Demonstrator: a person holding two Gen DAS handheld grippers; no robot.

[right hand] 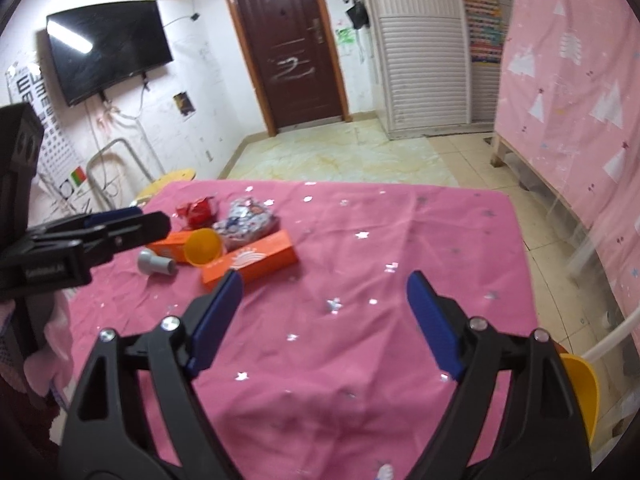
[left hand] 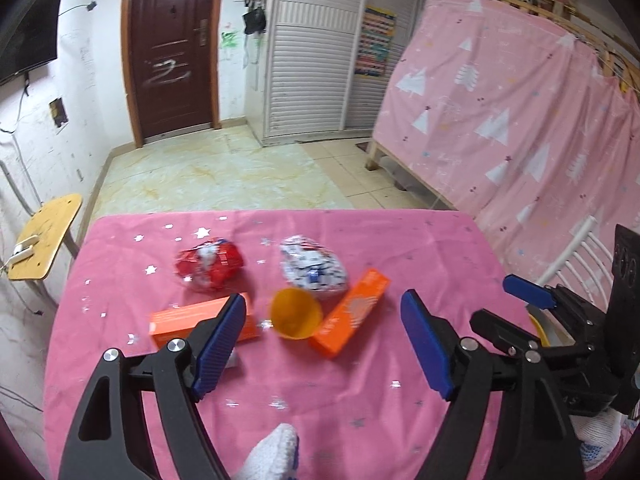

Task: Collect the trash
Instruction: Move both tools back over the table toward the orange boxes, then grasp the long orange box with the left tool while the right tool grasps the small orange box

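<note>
My left gripper (left hand: 324, 316) and right gripper (right hand: 324, 304) both hang over the pink worktop (left hand: 360, 408) with jaws released, nothing between them. The trash lies ahead of the left jaws: red wrapper (left hand: 210, 264), white wrapper (left hand: 314, 266), yellow cup (left hand: 296, 314), two orange boxes (left hand: 352, 316).

Left wrist view: looks forward and down past its own blue pads, close over the pink tablecloth (left hand: 360, 400), toward the brown door (left hand: 172, 48).
Right wrist view: same heading, set farther right, a little farther back.
Shared ground: orange cup (left hand: 295, 312) (right hand: 202, 247), orange boxes, door, pink curtain (left hand: 520, 120).
</note>
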